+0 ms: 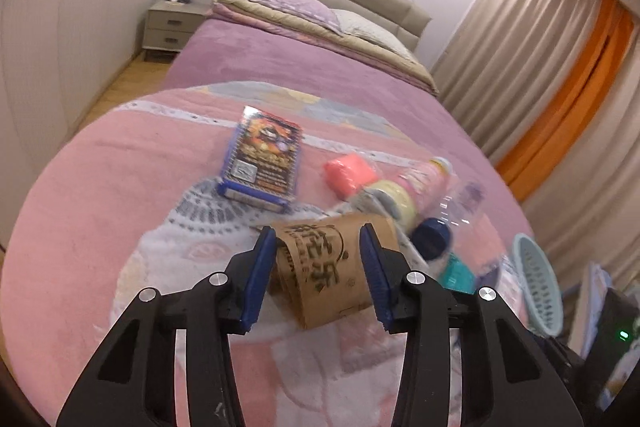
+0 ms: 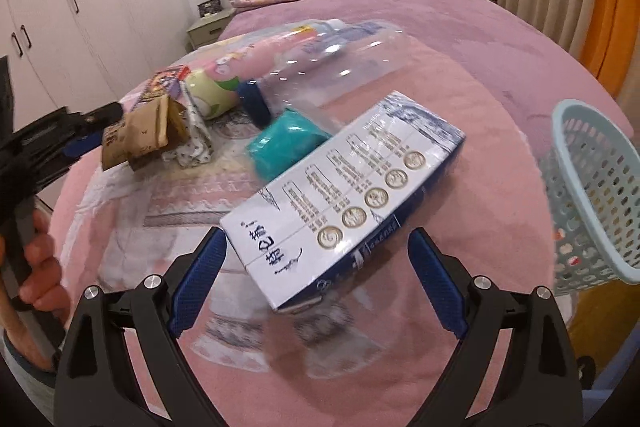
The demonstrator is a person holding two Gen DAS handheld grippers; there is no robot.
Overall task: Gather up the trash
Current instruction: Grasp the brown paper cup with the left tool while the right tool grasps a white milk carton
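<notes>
Basket (image 2: pixel 596 195) right of box (image 2: pixel 344 199)

Crumpled brown paper bag (image 1: pixel 324 267) lies at 6 o'clock of the pile; blue snack box (image 1: pixel 262 159) at 11; white-blue carton (image 2: pixel 344 203) flat; clear bottle (image 2: pixel 320 67) on its side.

Black left tool (image 1: pixel 318 267), blue pads (image 1: pixel 256 279), silver screws.
</notes>
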